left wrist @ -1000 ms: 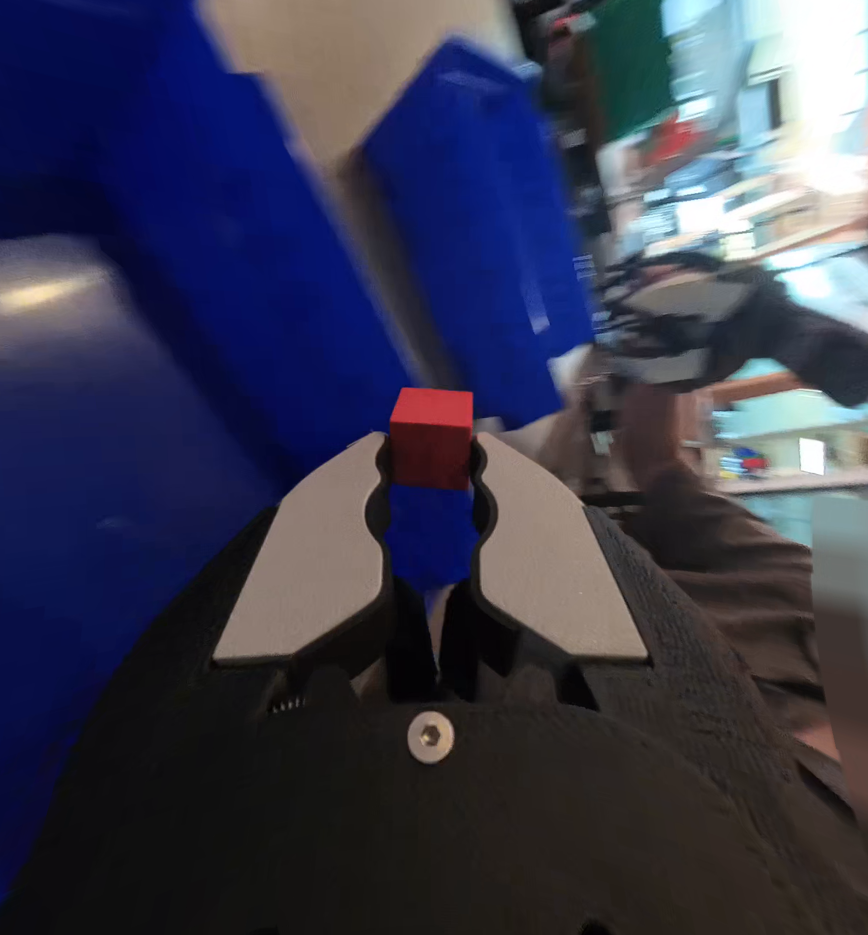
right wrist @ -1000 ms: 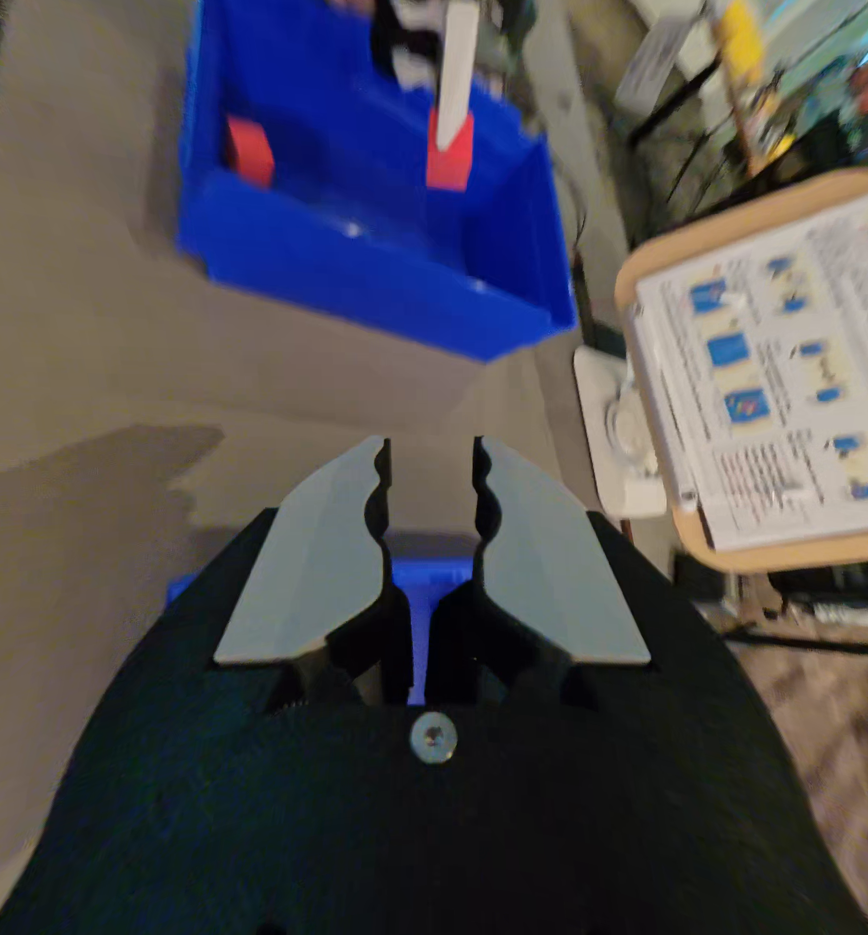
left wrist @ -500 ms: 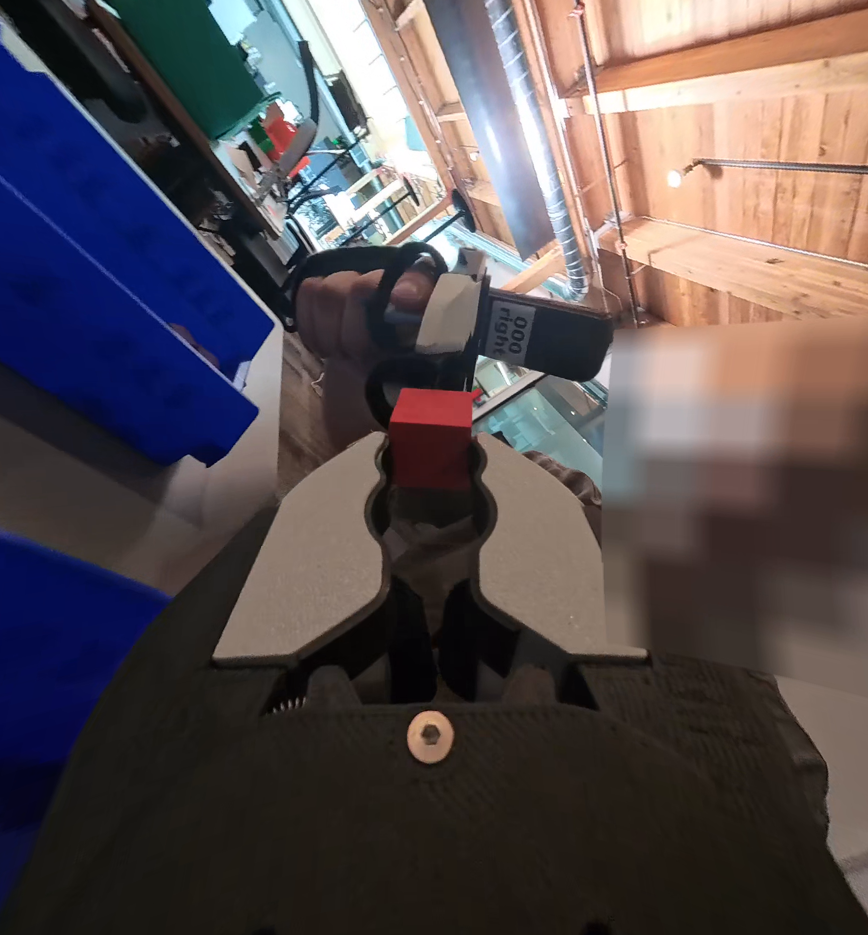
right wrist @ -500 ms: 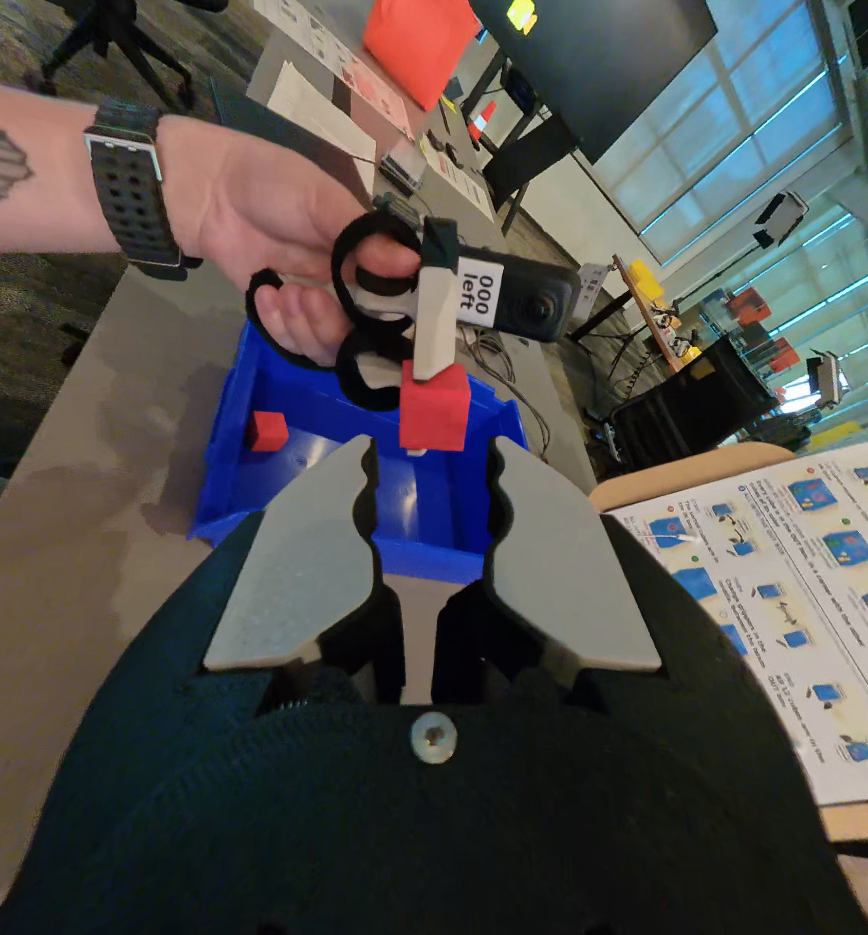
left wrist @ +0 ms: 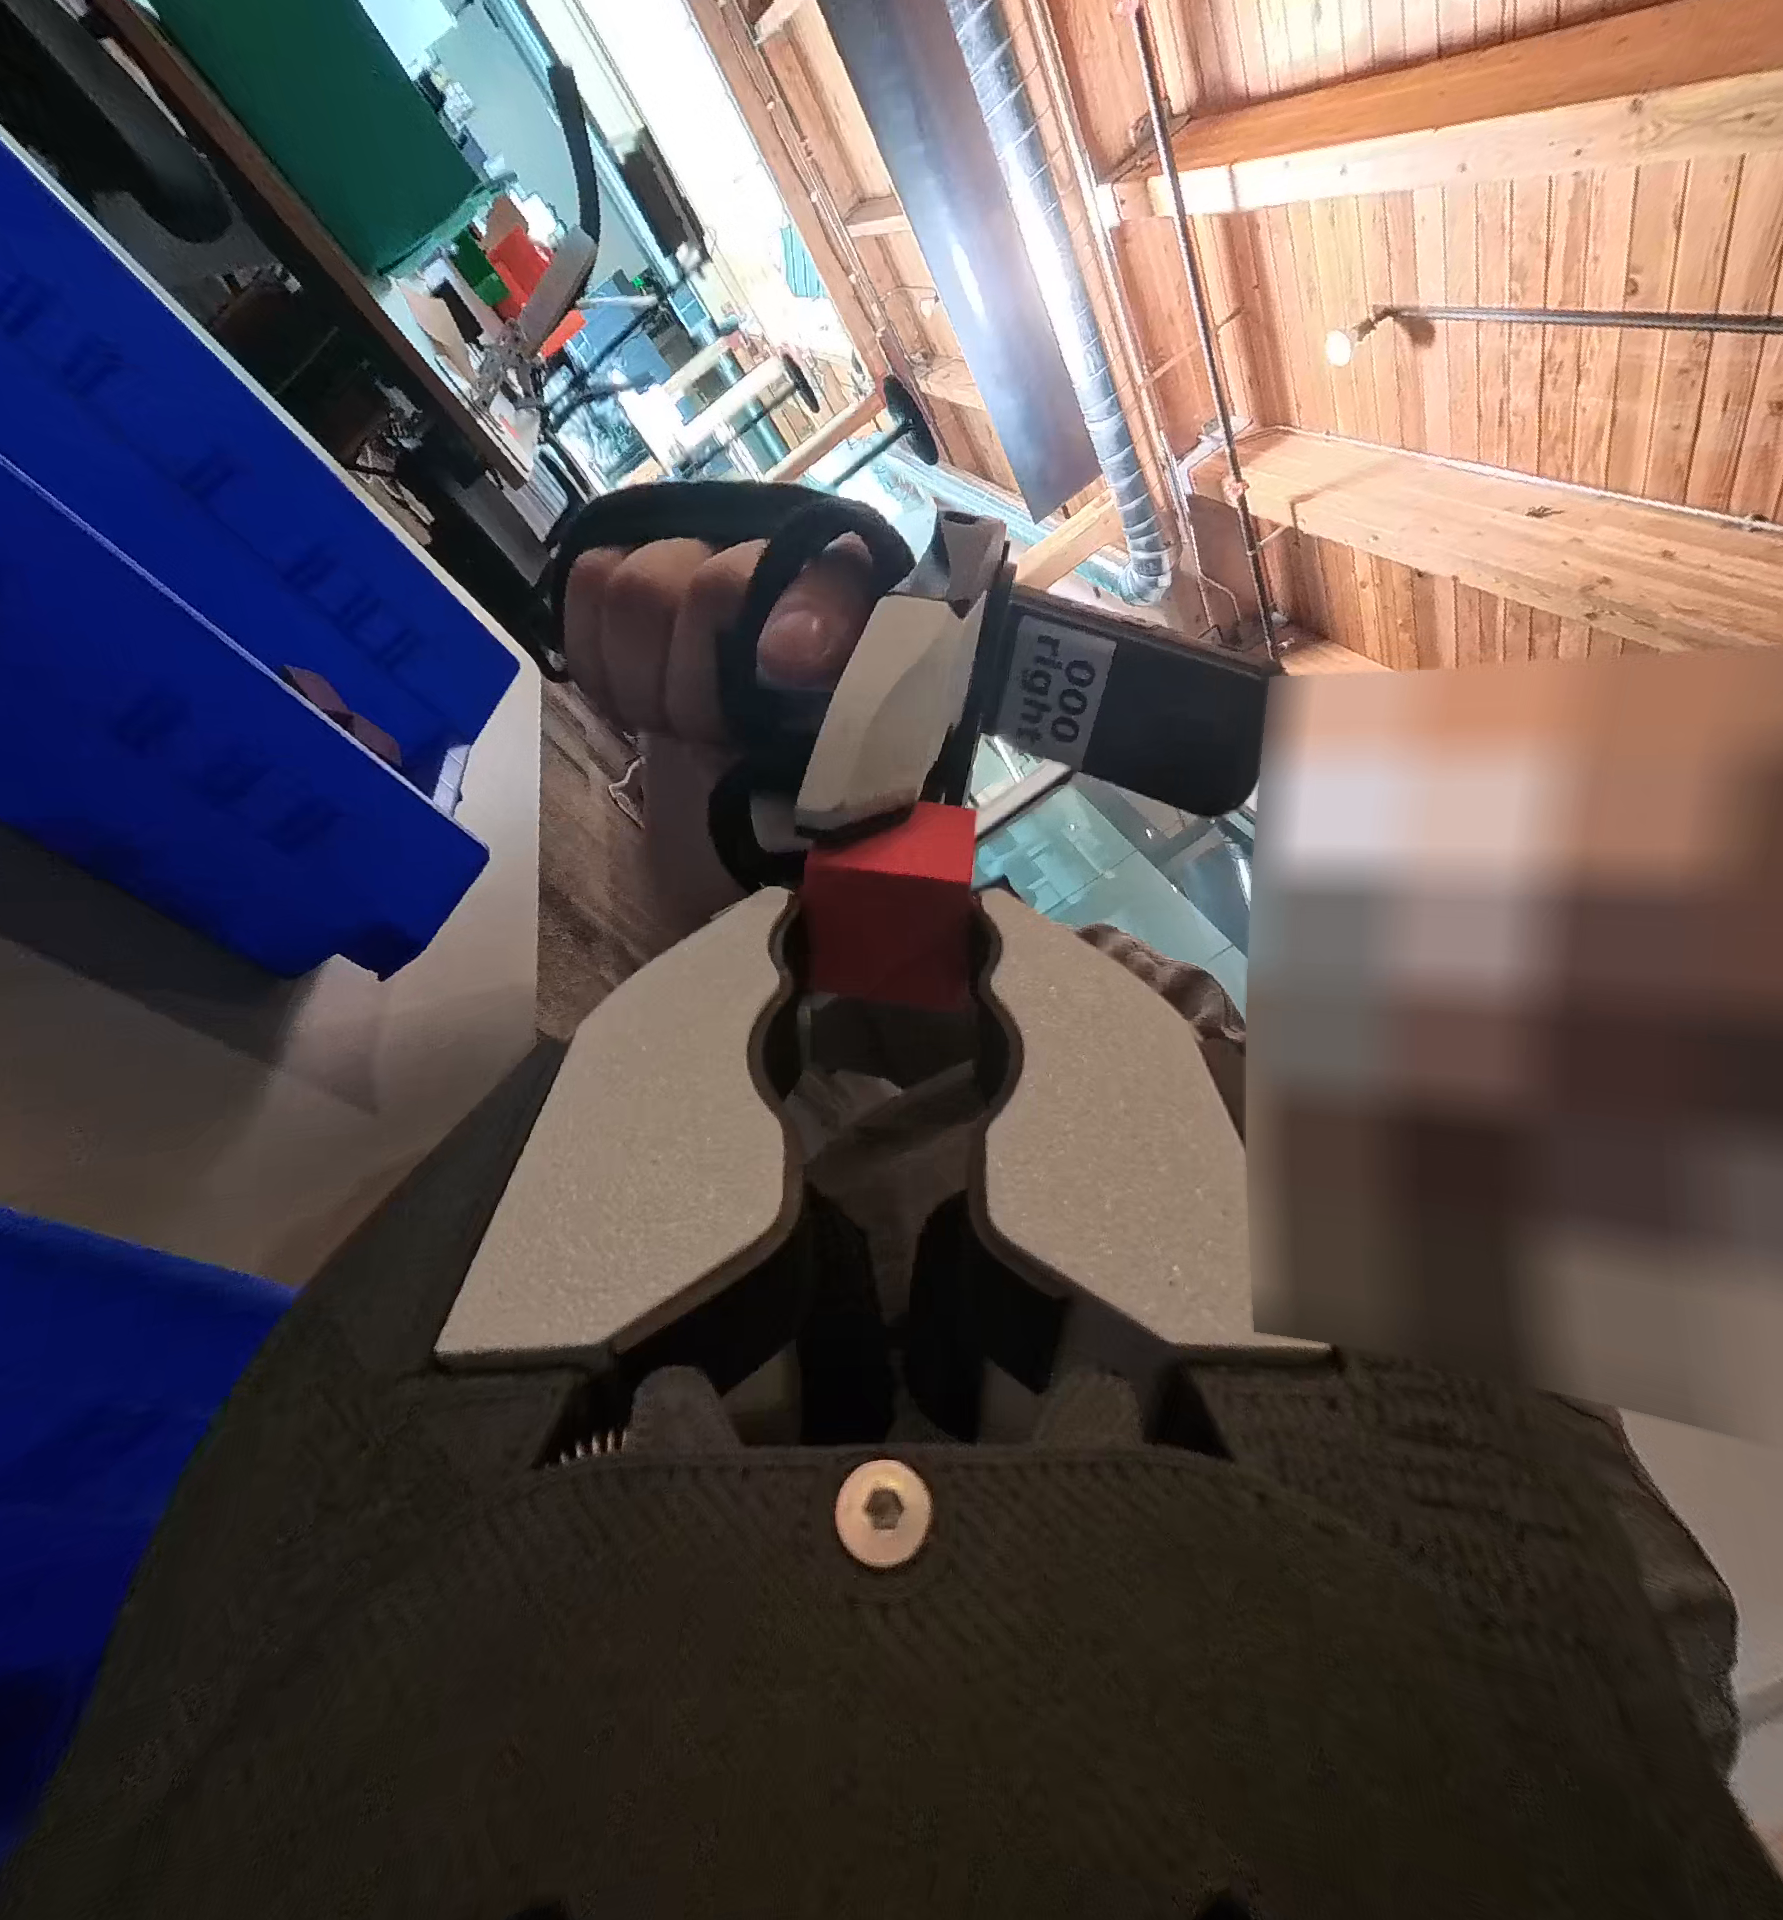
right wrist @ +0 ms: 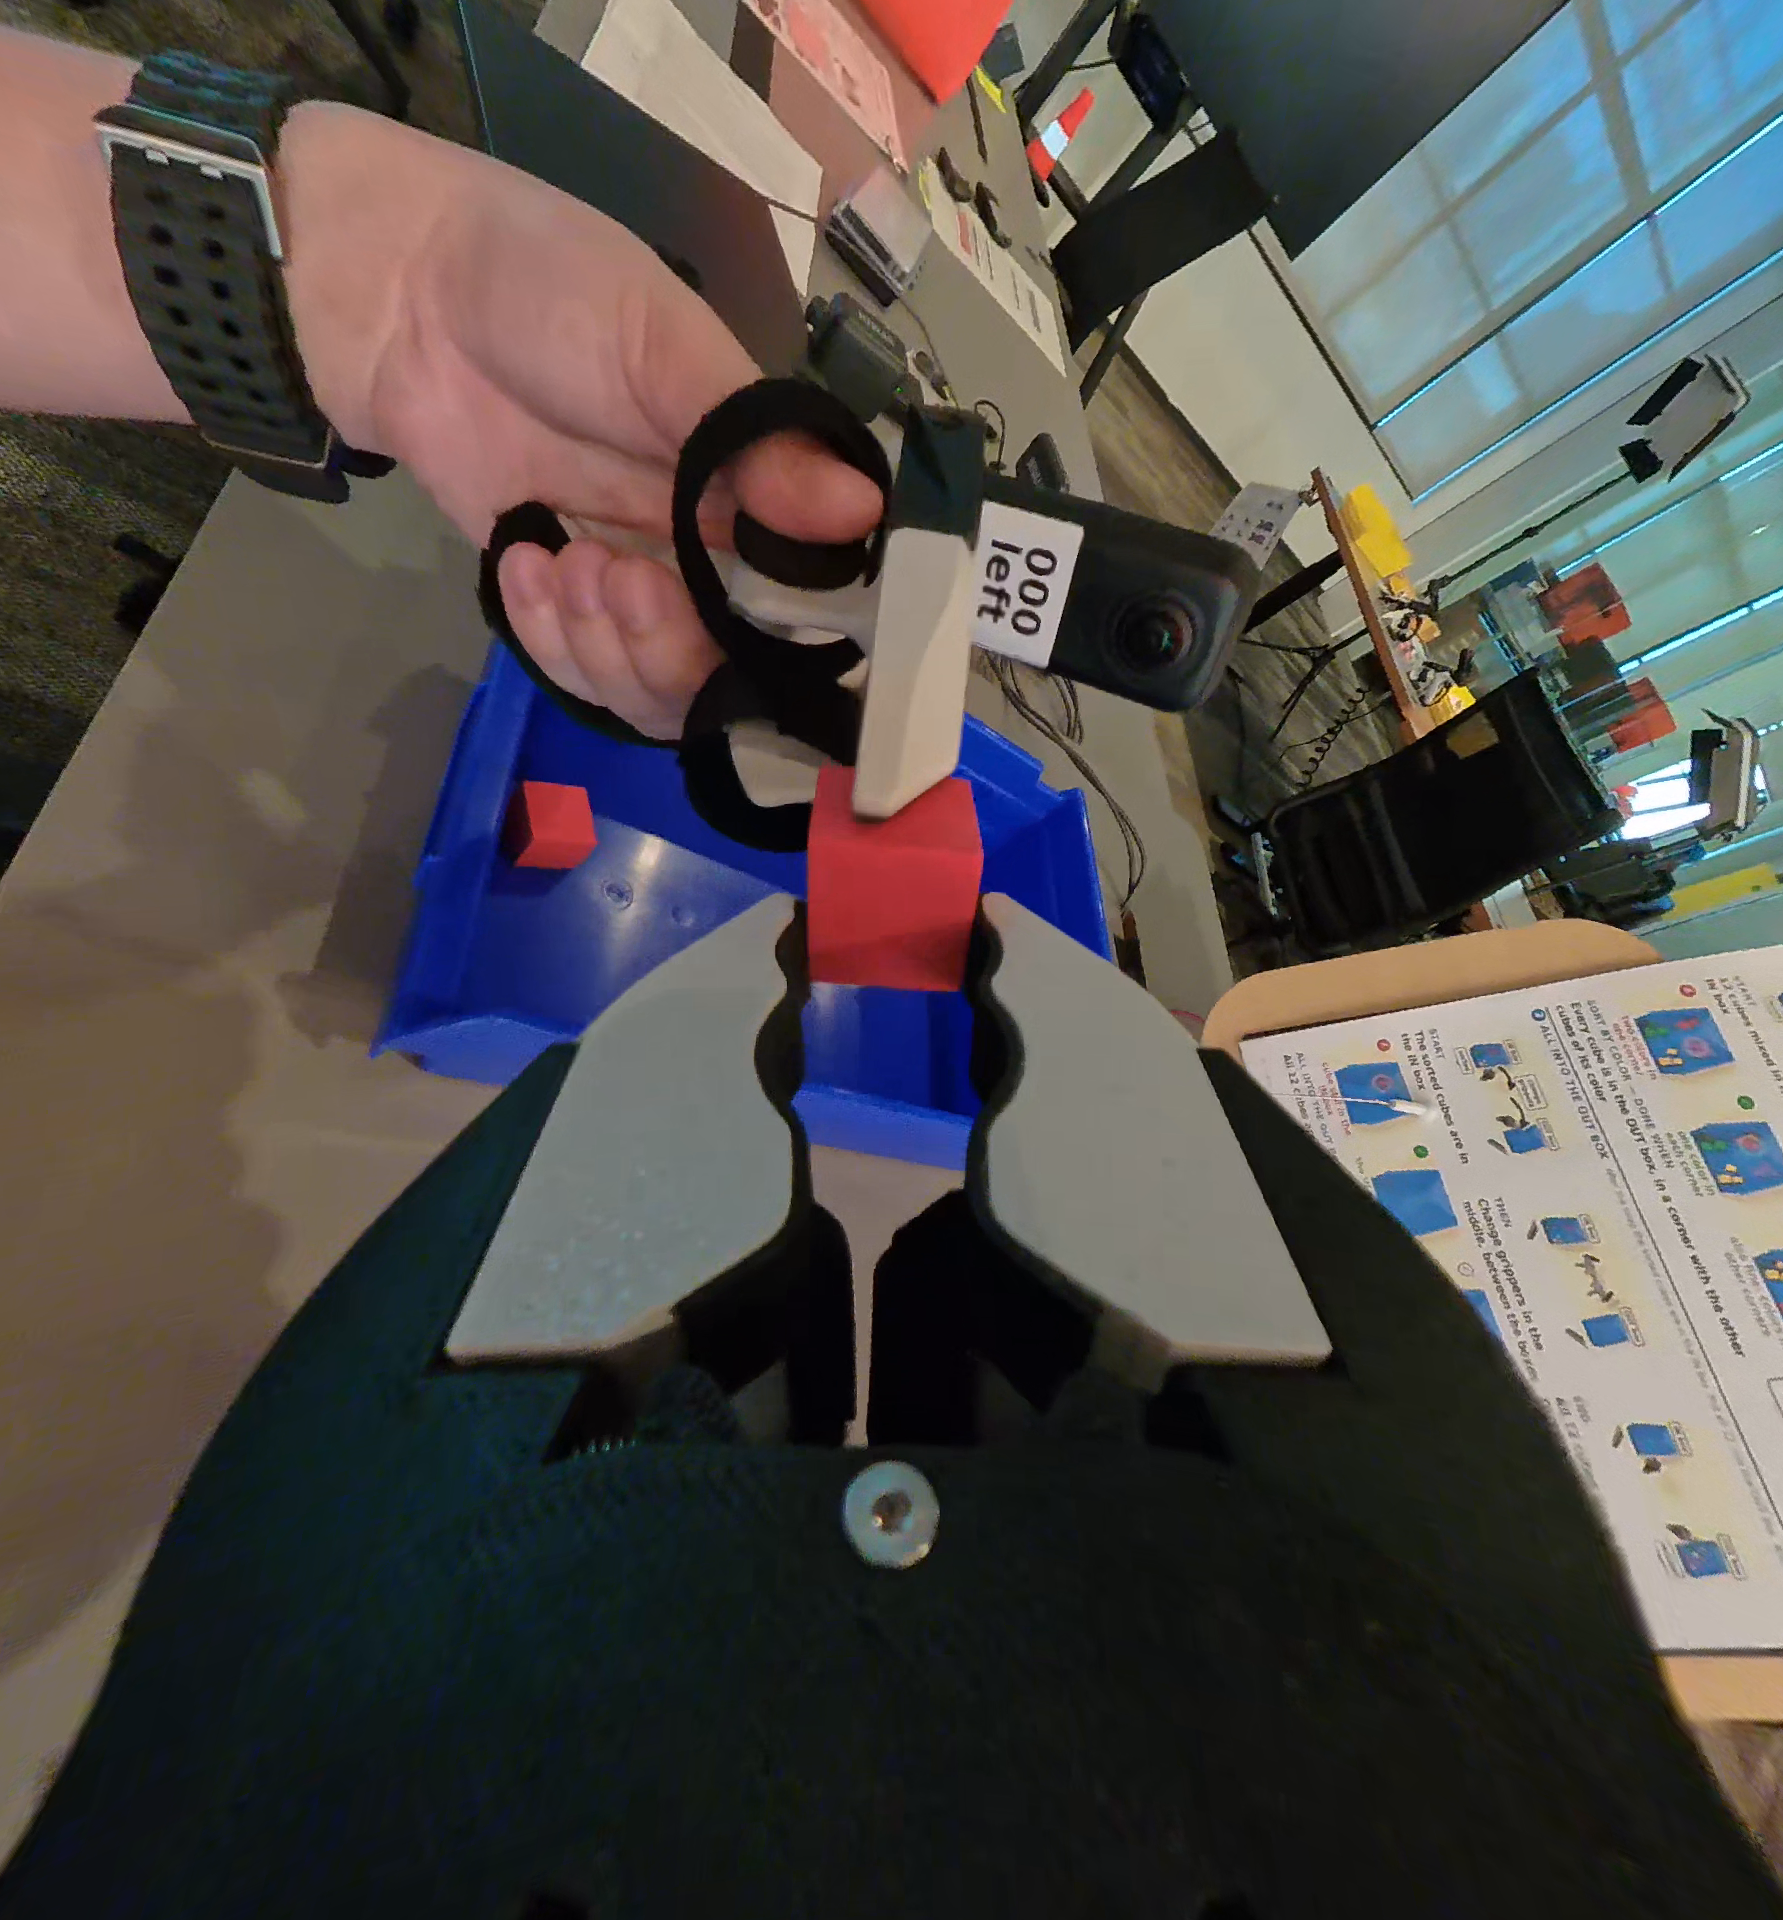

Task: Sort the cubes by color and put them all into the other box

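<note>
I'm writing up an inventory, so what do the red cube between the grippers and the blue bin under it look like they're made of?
Red cube: matte, evenly coloured, sharp-edged; probably painted wood or plastic, cannot tell which. Blue bin: glossy moulded plastic, with light glare and small round mould marks on its floor.

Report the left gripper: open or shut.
Shut. The left gripper has both fingertips pressed against opposite sides of the red cube, which it holds off the table.
</note>
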Demonstrator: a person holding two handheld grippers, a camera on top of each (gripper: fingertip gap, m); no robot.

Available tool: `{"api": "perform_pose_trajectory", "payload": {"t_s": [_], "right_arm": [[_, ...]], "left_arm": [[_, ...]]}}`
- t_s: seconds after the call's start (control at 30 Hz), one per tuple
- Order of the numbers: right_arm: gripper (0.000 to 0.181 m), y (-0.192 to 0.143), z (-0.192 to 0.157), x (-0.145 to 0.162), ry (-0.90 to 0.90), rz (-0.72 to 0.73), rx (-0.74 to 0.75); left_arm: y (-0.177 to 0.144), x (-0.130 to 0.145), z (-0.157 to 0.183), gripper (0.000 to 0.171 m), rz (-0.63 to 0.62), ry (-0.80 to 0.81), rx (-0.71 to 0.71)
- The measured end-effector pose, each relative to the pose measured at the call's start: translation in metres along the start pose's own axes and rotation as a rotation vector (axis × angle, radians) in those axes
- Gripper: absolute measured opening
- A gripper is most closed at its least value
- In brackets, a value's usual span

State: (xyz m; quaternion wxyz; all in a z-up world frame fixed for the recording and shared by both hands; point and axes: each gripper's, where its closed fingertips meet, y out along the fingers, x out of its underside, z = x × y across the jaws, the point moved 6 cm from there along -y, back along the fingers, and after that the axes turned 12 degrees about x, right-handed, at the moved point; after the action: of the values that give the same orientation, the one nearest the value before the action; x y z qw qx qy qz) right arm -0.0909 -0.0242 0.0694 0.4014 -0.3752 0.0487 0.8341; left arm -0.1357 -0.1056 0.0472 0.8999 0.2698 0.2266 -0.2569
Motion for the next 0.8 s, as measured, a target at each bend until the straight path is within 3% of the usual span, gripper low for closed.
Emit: {"api": "perform_pose_trajectory", "payload": {"t_s": [0.03, 0.1, 0.2, 0.27, 0.37, 0.47, 0.57, 0.67, 0.8], "right_arm": [[0.028, -0.002, 0.002, 0.000, -0.004, -0.005, 0.002], [0.028, -0.008, 0.007, 0.002, -0.007, -0.018, -0.002], [0.028, -0.027, 0.018, 0.019, -0.083, -0.126, -0.003], [0.028, -0.046, 0.032, 0.046, -0.127, -0.277, -0.037], [0.028, -0.081, 0.054, 0.110, -0.159, -0.602, -0.150], [0.028, -0.117, 0.067, 0.182, -0.132, -0.917, -0.288], [0.028, -0.142, 0.071, 0.244, -0.114, -1.135, -0.367], [0.029, -0.150, 0.067, 0.287, -0.051, -1.236, -0.399], [0.029, -0.144, 0.063, 0.316, -0.021, -1.280, -0.417]], "left_arm": [[-0.001, -0.003, 0.001, 0.033, 0.025, 0.010, 0.006], [-0.006, -0.008, 0.004, 0.046, 0.067, 0.031, -0.006], [-0.020, -0.011, 0.010, 0.046, 0.089, 0.071, -0.119], [-0.033, -0.008, 0.013, 0.041, 0.068, 0.098, -0.293], [-0.051, 0.001, 0.019, 0.038, 0.035, 0.130, -0.510], [-0.057, 0.010, 0.027, 0.036, 0.024, 0.143, -0.548], [-0.061, 0.016, 0.026, 0.034, 0.019, 0.145, -0.573], [-0.060, 0.016, 0.027, 0.033, 0.007, 0.142, -0.571], [-0.063, 0.019, 0.019, 0.032, -0.017, 0.117, -0.598]]}}
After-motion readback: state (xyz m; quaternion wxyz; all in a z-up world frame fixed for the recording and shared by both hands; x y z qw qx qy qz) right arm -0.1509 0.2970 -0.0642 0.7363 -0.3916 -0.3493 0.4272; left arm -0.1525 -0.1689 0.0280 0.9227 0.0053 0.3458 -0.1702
